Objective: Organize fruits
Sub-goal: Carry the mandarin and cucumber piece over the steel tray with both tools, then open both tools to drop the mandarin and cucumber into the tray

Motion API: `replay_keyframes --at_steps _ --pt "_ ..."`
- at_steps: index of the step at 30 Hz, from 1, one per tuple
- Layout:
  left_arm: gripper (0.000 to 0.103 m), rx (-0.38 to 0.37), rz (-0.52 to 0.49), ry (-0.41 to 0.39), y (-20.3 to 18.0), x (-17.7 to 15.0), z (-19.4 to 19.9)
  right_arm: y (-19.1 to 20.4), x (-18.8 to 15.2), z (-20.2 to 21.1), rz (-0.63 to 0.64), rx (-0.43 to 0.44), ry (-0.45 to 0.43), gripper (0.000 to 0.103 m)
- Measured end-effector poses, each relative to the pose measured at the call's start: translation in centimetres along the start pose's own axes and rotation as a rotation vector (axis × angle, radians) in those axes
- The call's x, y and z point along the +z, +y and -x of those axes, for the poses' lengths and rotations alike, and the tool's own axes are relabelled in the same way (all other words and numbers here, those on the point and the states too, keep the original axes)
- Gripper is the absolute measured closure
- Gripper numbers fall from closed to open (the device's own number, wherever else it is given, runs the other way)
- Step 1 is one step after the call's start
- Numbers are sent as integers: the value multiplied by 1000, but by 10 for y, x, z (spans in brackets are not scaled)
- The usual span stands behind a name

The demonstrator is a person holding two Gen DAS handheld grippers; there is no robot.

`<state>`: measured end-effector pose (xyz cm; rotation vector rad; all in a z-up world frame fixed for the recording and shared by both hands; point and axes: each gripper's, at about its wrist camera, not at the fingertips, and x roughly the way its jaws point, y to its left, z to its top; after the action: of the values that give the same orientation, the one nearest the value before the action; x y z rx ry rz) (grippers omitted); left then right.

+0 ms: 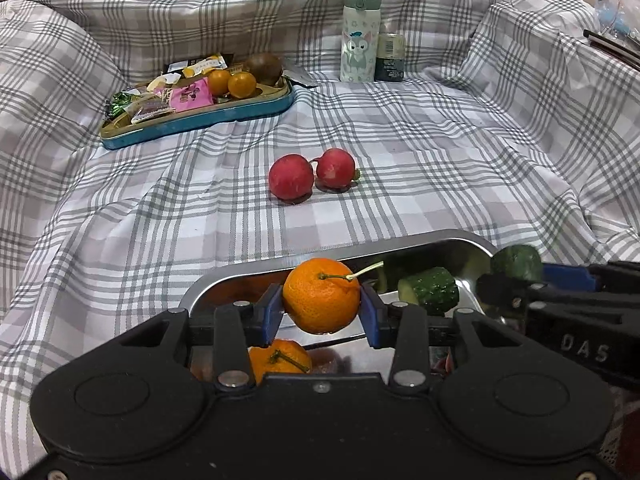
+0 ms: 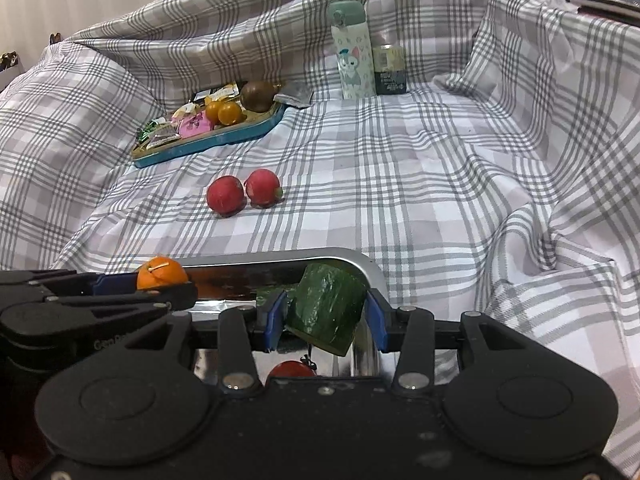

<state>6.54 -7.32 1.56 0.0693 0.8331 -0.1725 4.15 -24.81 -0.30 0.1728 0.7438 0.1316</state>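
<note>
My left gripper [image 1: 322, 307] is shut on a mandarin [image 1: 321, 295] with a stem and holds it above a steel tray [image 1: 420, 240]. A second mandarin [image 1: 279, 360] and a cucumber piece [image 1: 433, 290] lie in the tray. My right gripper [image 2: 326, 314] is shut on another cucumber piece [image 2: 326, 314], also above the steel tray [image 2: 344, 257]; a red tomato [image 2: 290, 369] lies under it. In the right wrist view the left gripper's mandarin [image 2: 160, 274] shows at the left. Two red radishes [image 1: 312, 174] lie on the plaid cloth beyond the tray.
A blue tin tray [image 1: 192, 126] at the far left holds snack packets, two small oranges [image 1: 234, 82] and a brown fruit [image 1: 264, 68]. A cartoon bottle [image 1: 360, 36] and a dark jar [image 1: 390, 58] stand at the back. The plaid cloth [image 1: 440, 168] rises in folds around.
</note>
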Motion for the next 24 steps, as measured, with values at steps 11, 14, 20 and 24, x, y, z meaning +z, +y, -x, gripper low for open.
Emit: replay_keyframes --at_steps 11,14,20,24 --pt "54 16 30 -3 4 -2 3 1 -2 -3 4 8 12 57" --pt "54 23 32 0 6 -4 6 -1 -3 -1 -6 5 11 57" --pt "54 38 35 -7 11 -6 14 -1 -5 3 -2 0 8 57" --pt "54 39 42 -10 16 -4 18 0 -6 5 8 0 1 57"
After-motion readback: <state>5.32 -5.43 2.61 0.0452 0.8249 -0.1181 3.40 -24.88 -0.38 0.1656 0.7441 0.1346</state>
